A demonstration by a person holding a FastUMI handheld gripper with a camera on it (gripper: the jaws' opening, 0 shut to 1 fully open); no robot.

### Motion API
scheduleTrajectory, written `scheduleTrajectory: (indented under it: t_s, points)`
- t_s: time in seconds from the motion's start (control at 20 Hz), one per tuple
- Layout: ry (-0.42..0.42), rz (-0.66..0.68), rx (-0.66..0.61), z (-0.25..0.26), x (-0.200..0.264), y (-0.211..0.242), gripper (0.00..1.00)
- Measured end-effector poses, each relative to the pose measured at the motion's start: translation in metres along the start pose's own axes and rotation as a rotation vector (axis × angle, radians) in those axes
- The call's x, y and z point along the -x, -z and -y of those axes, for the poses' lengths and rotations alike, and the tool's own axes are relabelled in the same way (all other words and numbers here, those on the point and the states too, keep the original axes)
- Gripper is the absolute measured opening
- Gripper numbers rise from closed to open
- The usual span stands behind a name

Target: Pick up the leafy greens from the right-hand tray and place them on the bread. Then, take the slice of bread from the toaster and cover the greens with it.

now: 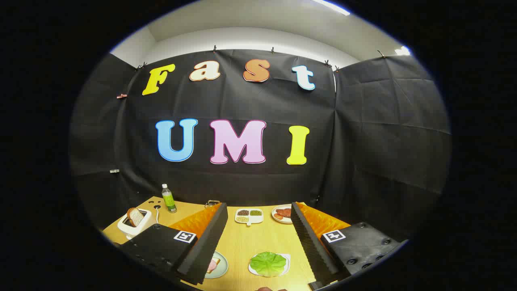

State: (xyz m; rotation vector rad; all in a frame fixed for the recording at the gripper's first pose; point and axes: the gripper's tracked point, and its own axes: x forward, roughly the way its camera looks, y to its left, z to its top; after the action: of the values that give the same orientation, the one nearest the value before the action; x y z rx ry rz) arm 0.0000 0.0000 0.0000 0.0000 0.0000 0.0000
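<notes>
Spread wide and holding nothing, the gripper (258, 242) hangs above a wooden table (242, 242), looking forward along its two fingers toward the far edge.

Largest of what lies on the table is the white toaster (131, 226), off beyond the left finger, with a slice of bread (135, 216) standing up out of its slot. Next comes the leafy greens (267, 263), lying flat on a pale tray (286, 264) between the two fingers, close under the gripper and a little nearer the right finger than the left. That is the relation the pick turns on: the greens sit below and slightly right of the midline, so the gripper would likely need to tip down and come in over them. The leaf looks slightly broader across than deep.

Just left of the greens, partly hidden by the left finger, a plate (221, 266) carries what seems to be bread with a pinkish filling (213, 264).

Further ahead, a divided dish (249, 216) holds small grains or beans, a plate of reddish slices (282, 213) lies beside it, and a green bottle (168, 199) stands near the wall; its label is too small to read.
</notes>
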Motion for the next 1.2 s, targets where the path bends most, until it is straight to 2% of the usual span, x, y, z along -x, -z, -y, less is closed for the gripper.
scheduleTrajectory:
  t_s: [0.65, 1.2]
  points:
    - [-0.019, -0.052, -0.019, -0.014, -0.001, 0.016, 0.97]
    - [-0.097, -0.099, 0.001, -0.012, -0.033, 0.028, 0.97]
